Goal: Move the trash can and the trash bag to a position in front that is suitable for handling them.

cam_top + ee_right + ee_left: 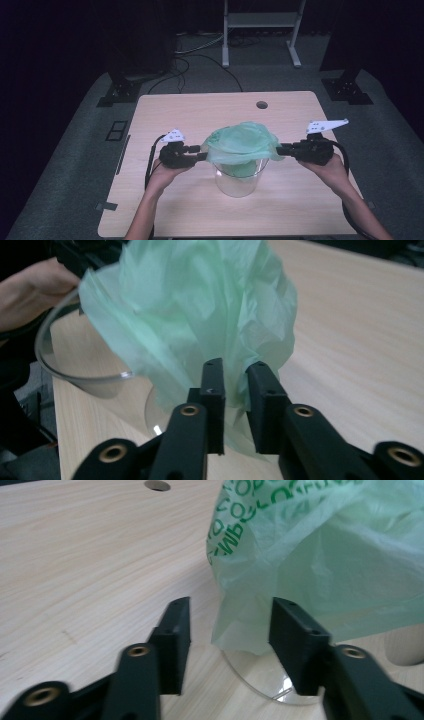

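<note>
A dark room surrounds a pale wooden table [165, 200], with cables on the grey floor behind it. At the table's middle stands a clear plastic beaker [236, 181], and a thin green plastic bag [243, 144] is draped over its mouth, partly sunk inside.

The left tongs [204, 154] sit at the bag's left edge with the jaws spread apart; in the left gripper view the bag's hem [240, 630] hangs between them, seemingly untouched by either jaw. The right tongs [278, 150] are nearly clenched, pinching a fold of the bag at its right edge, as the right gripper view [234, 405] shows.

The risk, as I judge it: with one side gripped and the other loose, any outward pull by the right tongs could drag the bag off the rim, or tip the light beaker towards them. The film is slippery and thin, so a hard tug might also tear it or let it slide free.
</note>
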